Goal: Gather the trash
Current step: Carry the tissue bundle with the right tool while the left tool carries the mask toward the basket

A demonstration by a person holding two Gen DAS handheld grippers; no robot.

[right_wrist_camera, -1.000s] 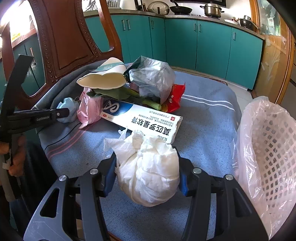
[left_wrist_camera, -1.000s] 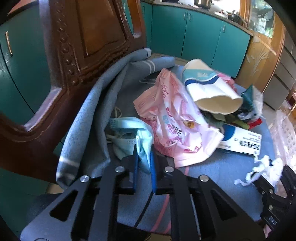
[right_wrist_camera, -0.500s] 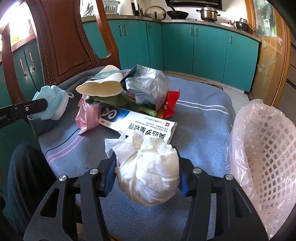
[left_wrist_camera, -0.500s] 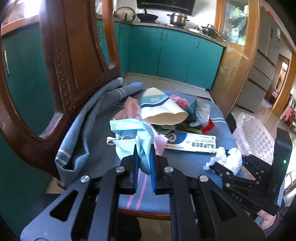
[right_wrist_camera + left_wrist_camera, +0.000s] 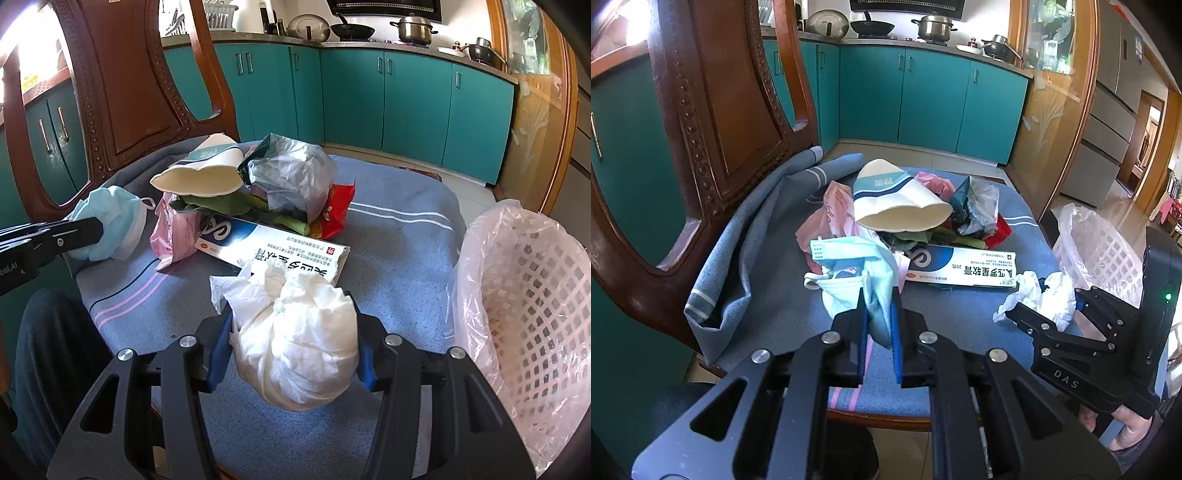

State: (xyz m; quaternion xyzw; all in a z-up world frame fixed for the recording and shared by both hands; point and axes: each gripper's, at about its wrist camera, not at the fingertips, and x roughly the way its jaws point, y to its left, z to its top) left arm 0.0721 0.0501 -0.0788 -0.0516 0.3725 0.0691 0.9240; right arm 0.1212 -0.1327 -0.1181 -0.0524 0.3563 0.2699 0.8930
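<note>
Beside the blue-cushioned chair [image 5: 399, 236] stands a bag-lined white basket [image 5: 524, 295]. Above the cushion, left of its trash pile [image 5: 923, 218], the left gripper [image 5: 878, 314] pinches a blue face mask [image 5: 857, 266]; the right gripper [image 5: 293, 345], nearer the basket, clamps a wadded white tissue [image 5: 299, 339].

The crumpled white tissue wad [image 5: 295, 347] looks soft and matt; the pale blue pleated face mask [image 5: 857, 269] is thin fabric. The carved brown wooden chair back [image 5: 140, 85] is glossy, the striped blue seat cloth [image 5: 399, 243] coarsely woven.
</note>
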